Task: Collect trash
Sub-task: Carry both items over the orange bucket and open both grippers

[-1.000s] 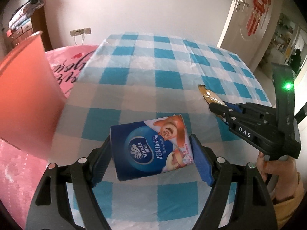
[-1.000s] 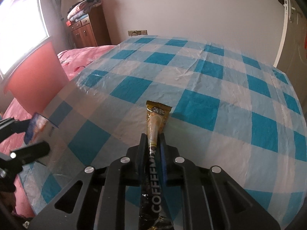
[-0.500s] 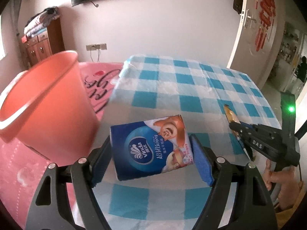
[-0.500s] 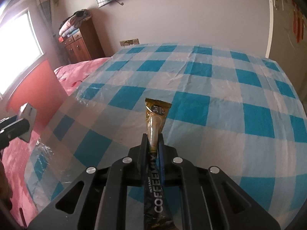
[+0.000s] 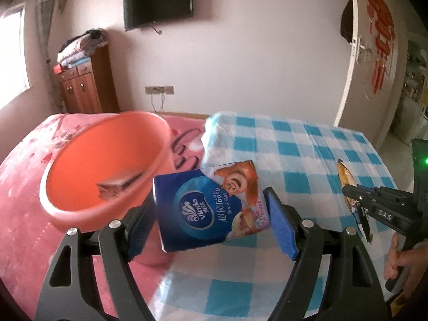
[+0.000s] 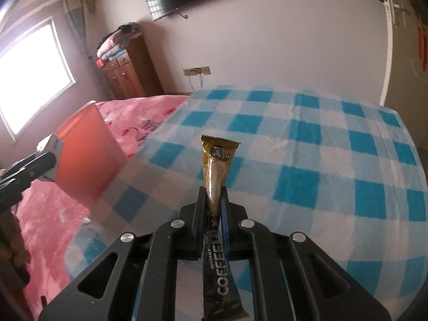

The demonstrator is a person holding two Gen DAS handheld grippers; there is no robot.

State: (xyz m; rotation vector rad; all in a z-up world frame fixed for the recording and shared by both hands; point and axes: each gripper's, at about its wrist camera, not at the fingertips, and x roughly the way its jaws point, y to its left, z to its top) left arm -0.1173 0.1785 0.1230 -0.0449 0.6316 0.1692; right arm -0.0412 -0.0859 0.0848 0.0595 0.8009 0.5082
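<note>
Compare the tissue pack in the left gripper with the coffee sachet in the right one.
The tissue pack is blue and blocky; the coffee sachet is a gold, slim stick. The left gripper stands wide around the tissue pack; the right gripper is pinched nearly shut on the sachet. Both are held above the checked tablecloth.

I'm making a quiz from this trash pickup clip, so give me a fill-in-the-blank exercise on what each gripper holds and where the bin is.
1. The left gripper holds a blue ____ pack.
2. The right gripper is shut on an instant ____ sachet.
3. The orange bucket stands on the ____ bedspread.
4. The table wears a blue-and-white ____ cloth.

Missing words: tissue; coffee; pink; checked
</note>
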